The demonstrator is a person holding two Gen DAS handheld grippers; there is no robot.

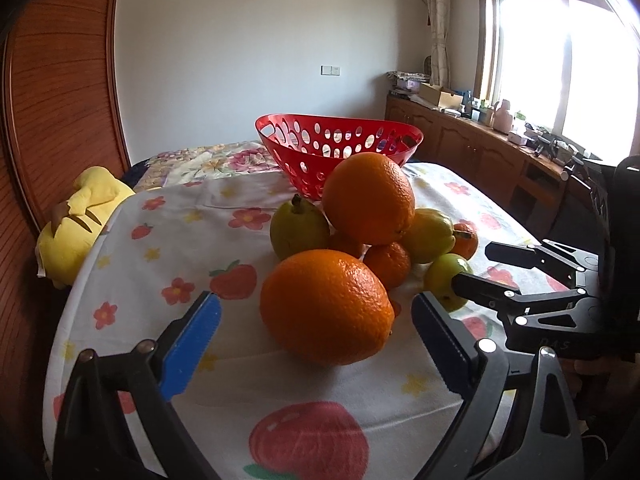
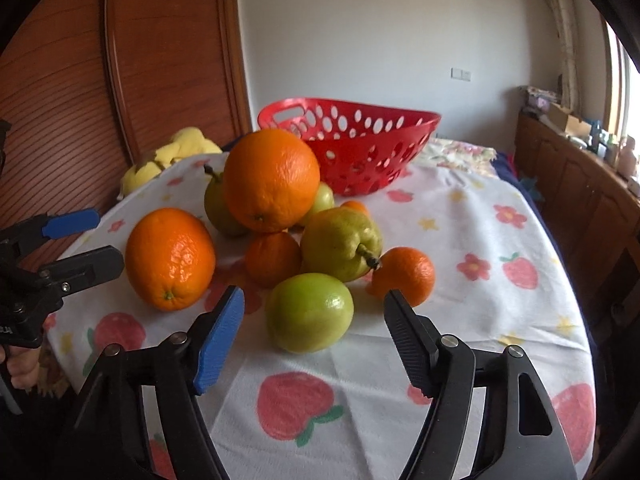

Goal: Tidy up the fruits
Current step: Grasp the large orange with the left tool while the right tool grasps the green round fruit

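"DAS" on right claw (image 1: 472,268)

- The left gripper (image 1: 316,312) has its jaws spread wide on either side of a large orange (image 1: 326,306), with gaps on both sides.
- That orange lies on the fruit-print cloth (image 1: 168,240) over the surface.
- Behind it a second orange (image 1: 368,198) tops a pile with a pear (image 1: 298,226) and tangerines.
- A red basket (image 1: 340,148) stands beyond the pile.
- The right gripper (image 1: 474,266) reaches in from the right edge beside a green fruit (image 1: 442,270).
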